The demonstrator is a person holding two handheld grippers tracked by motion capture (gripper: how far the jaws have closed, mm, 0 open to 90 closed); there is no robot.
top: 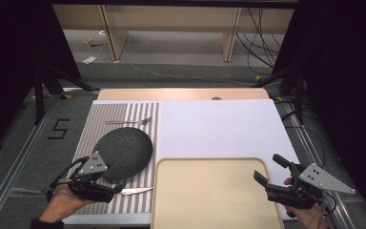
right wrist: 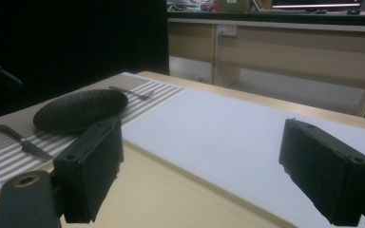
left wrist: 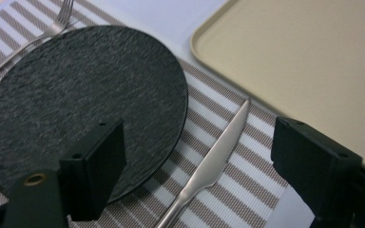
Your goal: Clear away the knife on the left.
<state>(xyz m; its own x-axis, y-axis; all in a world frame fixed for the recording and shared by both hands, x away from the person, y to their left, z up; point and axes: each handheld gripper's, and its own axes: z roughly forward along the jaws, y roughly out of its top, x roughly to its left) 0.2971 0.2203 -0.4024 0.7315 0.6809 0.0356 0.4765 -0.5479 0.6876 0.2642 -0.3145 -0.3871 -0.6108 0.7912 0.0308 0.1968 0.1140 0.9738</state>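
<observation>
Nothing was lifted yet: my left tool [left wrist: 197, 178] hung spread apart over the knife [left wrist: 212, 164] on the striped mat [left wrist: 247, 190] beside the dark plate [left wrist: 83, 104], my right tool [right wrist: 202, 173] gaped empty above the bare tray [top: 209, 191].

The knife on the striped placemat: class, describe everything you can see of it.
The knife is plain silvery metal, seemingly one piece, with a tapering blade and a narrower handle. It lies flat on the striped placemat, between the dark round plate and the beige tray, blade tip towards the tray. The left gripper hangs open above it, jaws on either side, not touching.
</observation>
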